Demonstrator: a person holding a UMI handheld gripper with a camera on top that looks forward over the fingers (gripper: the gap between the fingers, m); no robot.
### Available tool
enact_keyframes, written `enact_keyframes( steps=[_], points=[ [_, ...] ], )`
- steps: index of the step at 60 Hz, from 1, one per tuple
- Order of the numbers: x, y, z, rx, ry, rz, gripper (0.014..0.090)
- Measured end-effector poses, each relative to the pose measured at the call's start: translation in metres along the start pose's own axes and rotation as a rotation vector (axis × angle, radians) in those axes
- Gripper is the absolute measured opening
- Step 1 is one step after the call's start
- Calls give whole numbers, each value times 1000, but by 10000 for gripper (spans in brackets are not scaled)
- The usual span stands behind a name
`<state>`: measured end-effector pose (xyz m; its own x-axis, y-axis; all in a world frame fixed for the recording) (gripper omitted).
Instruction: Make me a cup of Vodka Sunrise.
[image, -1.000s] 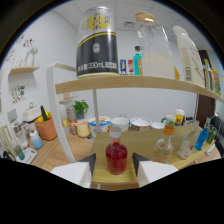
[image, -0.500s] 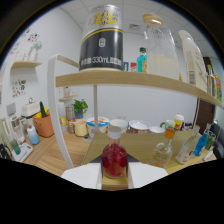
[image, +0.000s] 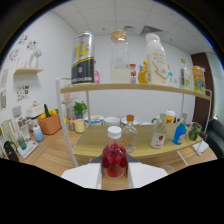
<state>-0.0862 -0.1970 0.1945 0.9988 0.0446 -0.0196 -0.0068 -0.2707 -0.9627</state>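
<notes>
Red liquid fills the small bottle (image: 114, 159), which is clamped upright between both fingers of the gripper (image: 114, 175), its white cap pointing straight up.

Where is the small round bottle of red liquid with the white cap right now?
In the gripper view, the small round red-liquid bottle is held between the gripper fingers, above the wooden counter, just in front of a clear glass bottle.

We see white walls (image: 107, 60) under a tiled ceiling (image: 100, 15) with a vent (image: 152, 30). A white-framed wooden shelf (image: 135, 88) stands on the wooden tabletop (image: 55, 155). A small wall shelf (image: 27, 71) hangs beside it, a dark door (image: 212, 80) opposite.
</notes>
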Motion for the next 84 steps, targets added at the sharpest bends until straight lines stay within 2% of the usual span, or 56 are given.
enact_keyframes(
  steps=[13, 25, 43, 62, 76, 84],
  points=[
    [33, 33, -10, -66, -23, 272, 340],
    [37, 27, -12, -73, -134, 797, 340],
    [40, -4, -14, 4, -346, 1541, 337],
    [56, -37, -27, 104, -563, 2080, 336],
    [57, -39, -28, 99, -551, 2094, 337],
    [52, -45, -32, 107, -479, 1888, 338]
  ],
)
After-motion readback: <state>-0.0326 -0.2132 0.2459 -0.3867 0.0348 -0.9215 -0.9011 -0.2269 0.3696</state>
